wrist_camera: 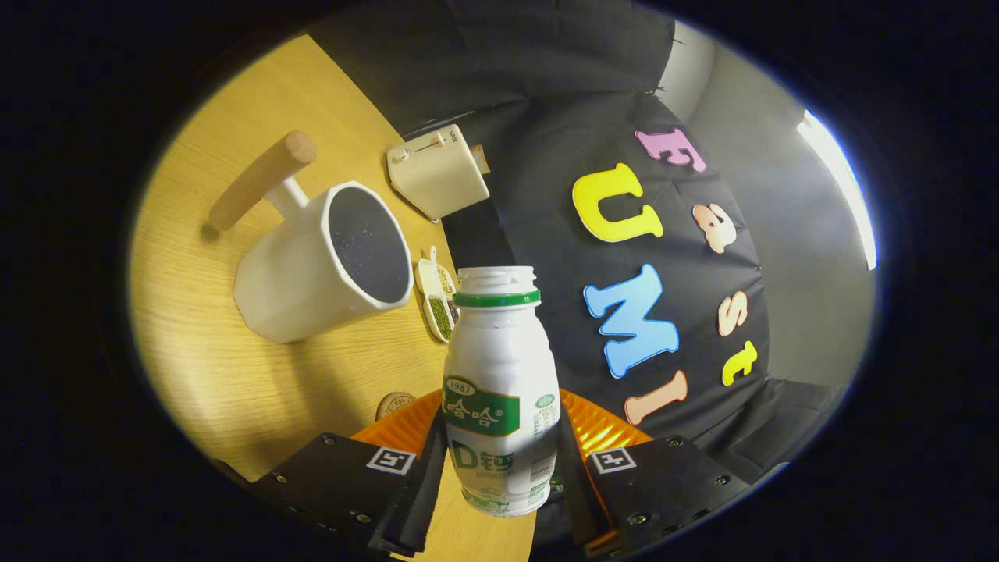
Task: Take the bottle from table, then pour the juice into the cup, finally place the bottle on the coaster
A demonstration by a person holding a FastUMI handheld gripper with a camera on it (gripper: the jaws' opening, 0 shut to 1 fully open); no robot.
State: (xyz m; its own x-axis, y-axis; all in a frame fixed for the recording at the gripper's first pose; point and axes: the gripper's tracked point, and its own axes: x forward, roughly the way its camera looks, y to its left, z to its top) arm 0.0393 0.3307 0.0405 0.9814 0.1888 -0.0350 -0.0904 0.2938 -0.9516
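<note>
This is a staged recording booth dressed as a kitchen corner. Black cloth (546, 94) hangs as the wall right behind a light wooden desk (195, 351), and a toaster (437, 172), a big mug (304, 273) and a small dish of beans (437, 300) stand on it.

A pale wooden surface (203, 328) lay at my nine o'clock. Black cloth (546, 94) draped the booth's wall at twelve. A grey wall (796, 257) with a bright light strip (839, 183) stood at two o'clock.
</note>
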